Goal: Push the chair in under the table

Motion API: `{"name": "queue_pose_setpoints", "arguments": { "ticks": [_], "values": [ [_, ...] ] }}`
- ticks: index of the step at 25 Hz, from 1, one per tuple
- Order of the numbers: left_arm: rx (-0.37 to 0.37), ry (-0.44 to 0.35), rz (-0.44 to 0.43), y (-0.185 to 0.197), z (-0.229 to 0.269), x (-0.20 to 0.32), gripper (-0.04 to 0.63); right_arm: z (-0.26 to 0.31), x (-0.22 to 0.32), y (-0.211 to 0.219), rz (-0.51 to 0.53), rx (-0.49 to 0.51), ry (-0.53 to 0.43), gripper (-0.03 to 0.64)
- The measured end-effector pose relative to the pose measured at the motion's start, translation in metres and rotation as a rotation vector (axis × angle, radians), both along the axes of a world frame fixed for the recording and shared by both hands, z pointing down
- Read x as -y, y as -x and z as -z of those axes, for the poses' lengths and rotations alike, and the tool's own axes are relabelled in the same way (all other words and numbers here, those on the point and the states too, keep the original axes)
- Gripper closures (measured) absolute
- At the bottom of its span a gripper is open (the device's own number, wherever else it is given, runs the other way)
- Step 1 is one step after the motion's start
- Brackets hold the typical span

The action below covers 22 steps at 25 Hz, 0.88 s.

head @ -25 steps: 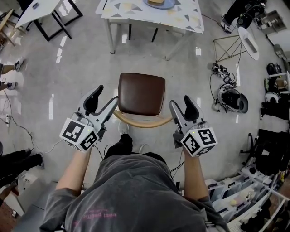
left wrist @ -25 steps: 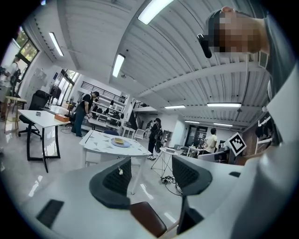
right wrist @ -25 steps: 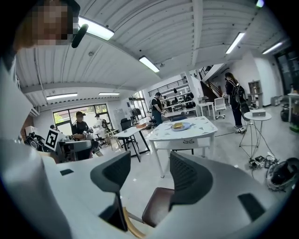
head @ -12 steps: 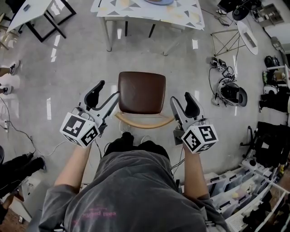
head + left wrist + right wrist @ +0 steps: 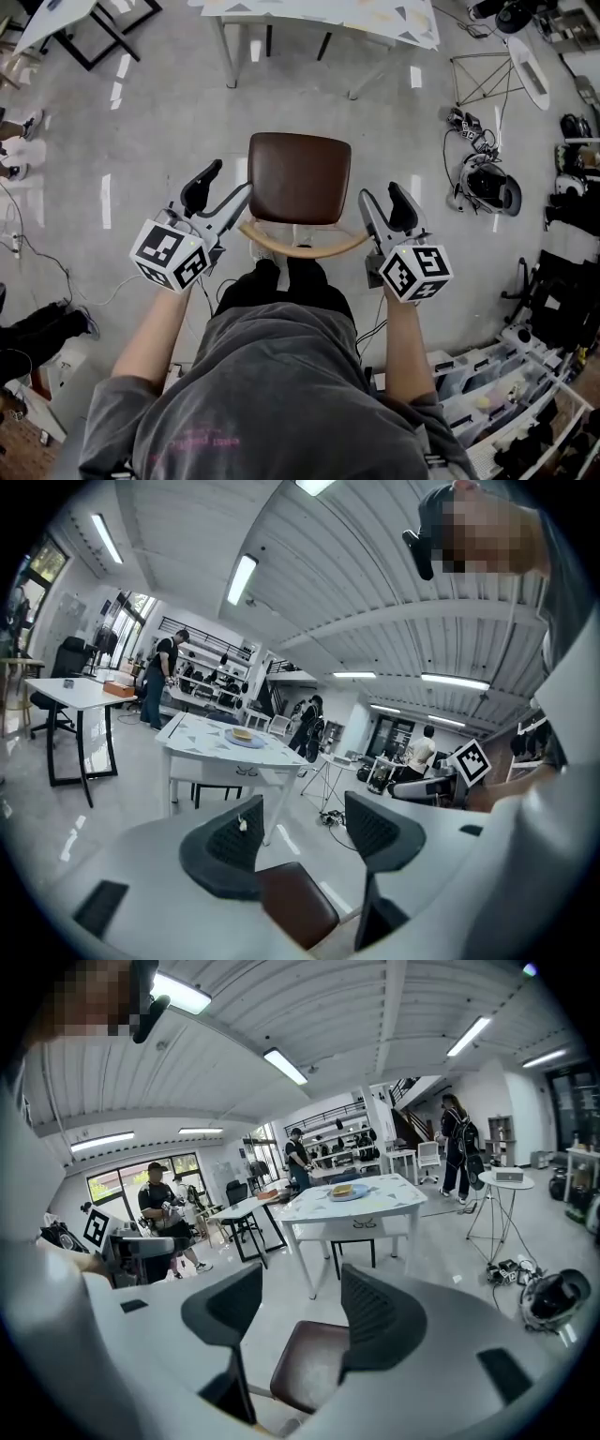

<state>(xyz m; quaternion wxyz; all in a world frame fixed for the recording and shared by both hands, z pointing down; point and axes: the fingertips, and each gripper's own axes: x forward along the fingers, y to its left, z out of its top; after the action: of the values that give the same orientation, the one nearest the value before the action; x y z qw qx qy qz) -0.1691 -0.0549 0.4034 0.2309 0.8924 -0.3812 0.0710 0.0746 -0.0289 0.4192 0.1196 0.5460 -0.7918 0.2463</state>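
The chair [image 5: 299, 178] stands on the glossy grey floor [image 5: 159, 112], directly in front of the person and well short of the table [image 5: 319, 14]. A stretch of bare floor lies between its seat and the white table legs. Its brown padded seat faces up. Its front edge is turned toward the table, and its curved wooden back rail [image 5: 300, 247] is on the near side, closest to the person's legs. The chair's front-to-back line runs almost straight up the head view, from person to table. The back rail lies across that line, bowing toward the person, with one end toward each gripper.

The left gripper [image 5: 230, 180] sits at the rail's left end and the right gripper [image 5: 382, 193] at its right end. Both point forward and slightly down along the sides of the seat. Whether either finger touches the rail cannot be made out from above.

In the left gripper view, the left gripper [image 5: 305, 827] has its two dark pads wide apart. Nothing is clamped between them, and the brown seat [image 5: 295, 902] shows low in the gap, beyond the pads, with the table [image 5: 230, 747] farther off. The right gripper [image 5: 300, 1312] likewise has its jaws spread and empty, and the seat [image 5: 314, 1363] is visible past them, with the table [image 5: 361, 1199] behind.
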Motion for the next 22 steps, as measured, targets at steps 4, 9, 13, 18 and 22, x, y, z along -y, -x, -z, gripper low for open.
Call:
{"name": "queue_pose_setpoints", "arguments": {
  "ticks": [4, 9, 13, 18, 22],
  "values": [
    [0.044, 0.053, -0.017, -0.011, -0.029, 0.002, 0.324, -0.039, 0.01, -0.004, 0.038, -0.01, 0.06, 0.368],
    [0.098, 0.116, -0.01, -0.025, -0.067, 0.008, 0.324, -0.081, 0.022, -0.013, 0.079, -0.004, 0.134, 0.368],
    [0.136, 0.175, -0.002, -0.033, -0.097, 0.009, 0.324, -0.107, 0.029, -0.023, 0.104, -0.011, 0.181, 0.368],
    [0.208, 0.265, -0.017, -0.04, -0.146, 0.004, 0.324, -0.151, 0.027, -0.036, 0.149, -0.045, 0.274, 0.368],
    [0.254, 0.355, -0.048, -0.041, -0.188, -0.006, 0.319, -0.19, 0.02, -0.045, 0.168, -0.064, 0.361, 0.368]
  ]
}}
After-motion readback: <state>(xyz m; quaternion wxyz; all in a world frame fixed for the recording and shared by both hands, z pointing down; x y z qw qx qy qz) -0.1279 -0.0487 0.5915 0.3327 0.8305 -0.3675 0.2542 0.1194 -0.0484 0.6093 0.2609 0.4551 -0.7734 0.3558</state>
